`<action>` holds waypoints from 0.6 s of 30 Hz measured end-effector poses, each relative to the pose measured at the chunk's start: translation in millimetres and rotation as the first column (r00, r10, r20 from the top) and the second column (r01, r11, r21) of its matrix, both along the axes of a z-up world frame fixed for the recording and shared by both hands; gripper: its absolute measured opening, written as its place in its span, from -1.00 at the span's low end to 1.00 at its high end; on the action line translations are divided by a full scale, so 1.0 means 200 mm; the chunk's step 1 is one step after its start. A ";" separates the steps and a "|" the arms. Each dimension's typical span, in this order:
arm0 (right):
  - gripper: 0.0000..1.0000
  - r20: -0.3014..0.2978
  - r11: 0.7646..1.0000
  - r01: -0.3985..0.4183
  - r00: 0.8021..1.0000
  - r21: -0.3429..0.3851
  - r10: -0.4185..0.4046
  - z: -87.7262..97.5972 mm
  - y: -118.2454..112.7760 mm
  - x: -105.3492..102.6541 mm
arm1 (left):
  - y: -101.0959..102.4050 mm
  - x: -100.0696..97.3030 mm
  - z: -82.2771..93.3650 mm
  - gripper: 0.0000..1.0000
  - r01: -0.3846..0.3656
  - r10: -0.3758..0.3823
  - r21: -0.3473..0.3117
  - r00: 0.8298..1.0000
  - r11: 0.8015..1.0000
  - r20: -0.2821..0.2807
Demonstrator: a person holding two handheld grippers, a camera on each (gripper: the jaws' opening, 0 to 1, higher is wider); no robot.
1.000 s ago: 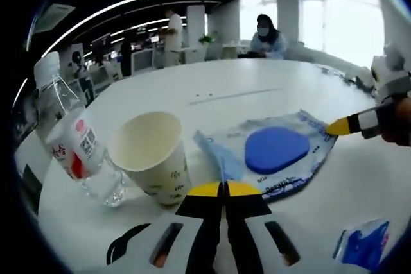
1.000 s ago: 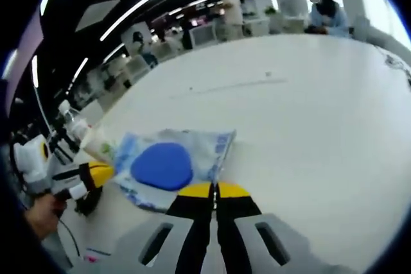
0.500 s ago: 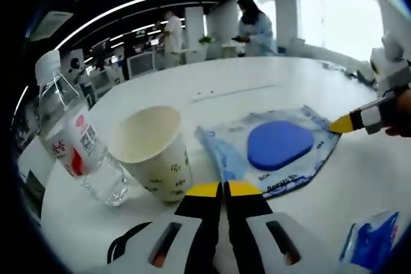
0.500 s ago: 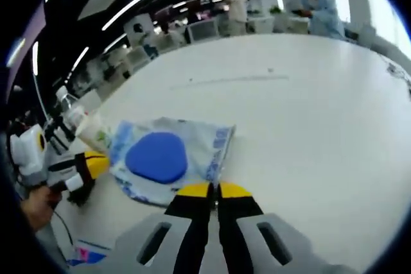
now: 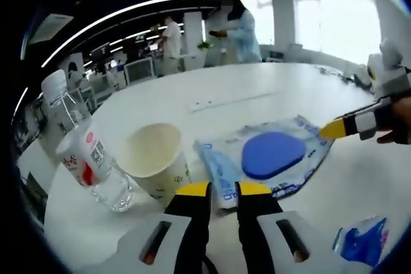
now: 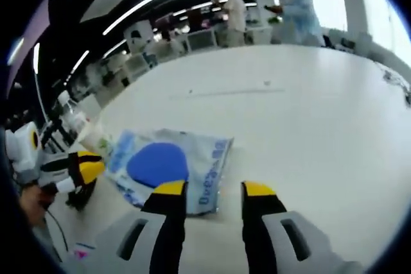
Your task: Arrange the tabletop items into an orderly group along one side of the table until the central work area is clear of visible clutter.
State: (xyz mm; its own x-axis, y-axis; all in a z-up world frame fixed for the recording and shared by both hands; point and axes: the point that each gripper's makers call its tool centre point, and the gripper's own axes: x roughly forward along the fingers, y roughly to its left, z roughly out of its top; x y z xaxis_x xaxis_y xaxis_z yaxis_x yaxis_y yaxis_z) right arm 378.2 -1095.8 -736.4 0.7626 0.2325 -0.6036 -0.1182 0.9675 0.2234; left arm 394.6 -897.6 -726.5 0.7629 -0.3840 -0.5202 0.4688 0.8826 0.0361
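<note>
Up close, parted left gripper (image 5: 216,188) beside paper cup (image 5: 156,167), bottle (image 5: 93,166); right gripper (image 6: 214,188) spread.

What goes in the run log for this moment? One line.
left gripper: open | right gripper: open | clear plastic pouch with blue disc: flat on white table, unheld

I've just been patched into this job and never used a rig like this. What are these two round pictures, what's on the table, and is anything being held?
There is no robot arm: a person holds a two-jaw gripper in each hand, and each carries a fisheye camera looking along its own jaws. In the left gripper view, the left gripper rises from the bottom, jaws apart; the right gripper enters from the right. In the right gripper view, the right gripper's yellow-tipped jaws stand apart. On the white table lie a plastic packet with a blue pad, a paper cup, a water bottle and a small blue wrapper. Nothing is held.
</note>
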 end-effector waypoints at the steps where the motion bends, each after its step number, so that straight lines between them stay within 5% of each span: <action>1: -0.29 0.003 1.000 -0.001 1.000 -0.002 0.001 0.01 0.00 -0.01 | 0.00 0.00 0.00 -0.59 0.000 0.000 -0.003 1.000 1.000 -0.003; 18: 0.11 0.073 0.987 -0.158 0.985 -0.016 0.158 0.23 0.13 -0.24 | 0.03 -0.16 0.16 -0.01 0.059 -0.060 -0.076 0.998 0.995 -0.018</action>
State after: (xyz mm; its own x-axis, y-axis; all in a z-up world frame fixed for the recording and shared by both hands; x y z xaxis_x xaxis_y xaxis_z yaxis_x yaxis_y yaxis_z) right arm 330.4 -1070.4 -690.5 0.7592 0.3478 -0.5501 -0.2855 0.9375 0.1987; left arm 362.0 -892.6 -695.4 0.7270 -0.4673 -0.5030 0.5207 0.8528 -0.0398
